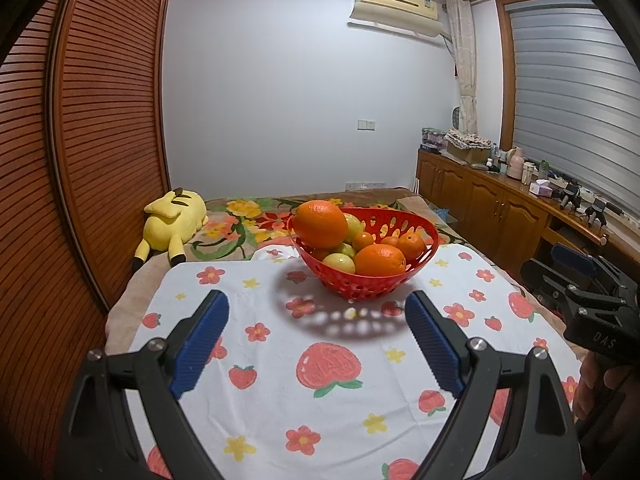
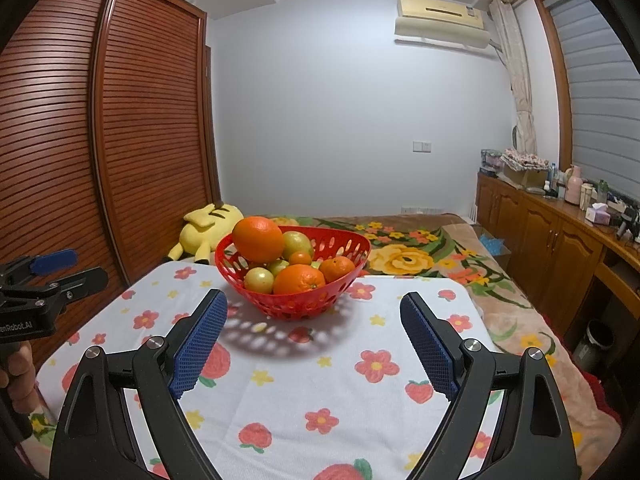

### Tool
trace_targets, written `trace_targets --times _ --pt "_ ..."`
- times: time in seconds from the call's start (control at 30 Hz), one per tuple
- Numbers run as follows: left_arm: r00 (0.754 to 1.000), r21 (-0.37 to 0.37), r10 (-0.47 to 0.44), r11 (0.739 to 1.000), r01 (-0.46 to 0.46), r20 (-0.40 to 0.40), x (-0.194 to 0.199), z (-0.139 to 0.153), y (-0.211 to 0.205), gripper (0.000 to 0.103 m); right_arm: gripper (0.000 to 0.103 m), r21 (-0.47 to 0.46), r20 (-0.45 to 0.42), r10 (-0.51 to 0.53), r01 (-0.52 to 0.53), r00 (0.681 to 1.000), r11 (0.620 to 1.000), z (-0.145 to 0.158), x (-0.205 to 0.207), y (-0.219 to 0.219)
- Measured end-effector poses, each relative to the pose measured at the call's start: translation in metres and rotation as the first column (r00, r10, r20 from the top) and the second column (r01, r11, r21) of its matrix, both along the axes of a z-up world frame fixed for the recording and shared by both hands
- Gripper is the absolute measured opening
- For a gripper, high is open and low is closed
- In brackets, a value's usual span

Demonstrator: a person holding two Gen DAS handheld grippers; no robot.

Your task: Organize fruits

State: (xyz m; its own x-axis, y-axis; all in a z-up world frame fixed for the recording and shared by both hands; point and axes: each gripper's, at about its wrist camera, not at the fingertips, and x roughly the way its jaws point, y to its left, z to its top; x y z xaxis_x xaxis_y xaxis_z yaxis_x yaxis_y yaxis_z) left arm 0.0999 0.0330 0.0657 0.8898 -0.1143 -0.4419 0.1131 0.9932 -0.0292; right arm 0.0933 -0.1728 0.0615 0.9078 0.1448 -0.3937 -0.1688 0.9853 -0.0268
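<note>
A red perforated basket [image 1: 384,222] [image 2: 344,240] stands on a white cloth printed with flowers and strawberries [image 1: 280,360] [image 2: 320,380]. It holds several fruits: a large orange [image 1: 320,224] [image 2: 258,239] on top at the left, another orange [image 1: 379,260] [image 2: 299,279] in front, small mandarins and yellow-green fruits [image 1: 339,263] [image 2: 259,280]. My left gripper [image 1: 317,310] is open and empty, short of the basket. My right gripper [image 2: 314,310] is also open and empty, just before the basket. Each gripper shows at the edge of the other's view.
A yellow plush toy [image 1: 172,224] [image 2: 208,232] lies on the flowered bedspread [image 2: 420,256] behind the cloth at the left. A louvred wooden wardrobe [image 1: 100,120] stands at the left. Wooden cabinets [image 2: 552,244] with clutter on top run along the right.
</note>
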Motion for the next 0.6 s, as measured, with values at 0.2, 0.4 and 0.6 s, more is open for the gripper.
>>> trace_targets --times 0.2,0.4,0.6 --pt "1.000 0.005 -0.005 1.000 0.005 0.009 -0.0050 0.0005 -0.0038 0.091 0.090 0.000 0.003 0.004 -0.004 1.000 1.000 0.0031 0.0028 0.0022" --pt "1.000 0.007 -0.006 1.000 0.006 0.011 -0.0043 0.0039 -0.0026 0.091 0.090 0.001 0.004 0.002 -0.002 1.000 1.000 0.0024 0.0023 0.0032" --pt "1.000 0.007 -0.008 1.000 0.007 0.013 -0.0042 0.0050 -0.0032 0.091 0.090 0.000 0.008 0.002 -0.002 1.000 1.000 0.0026 0.0012 0.0026"
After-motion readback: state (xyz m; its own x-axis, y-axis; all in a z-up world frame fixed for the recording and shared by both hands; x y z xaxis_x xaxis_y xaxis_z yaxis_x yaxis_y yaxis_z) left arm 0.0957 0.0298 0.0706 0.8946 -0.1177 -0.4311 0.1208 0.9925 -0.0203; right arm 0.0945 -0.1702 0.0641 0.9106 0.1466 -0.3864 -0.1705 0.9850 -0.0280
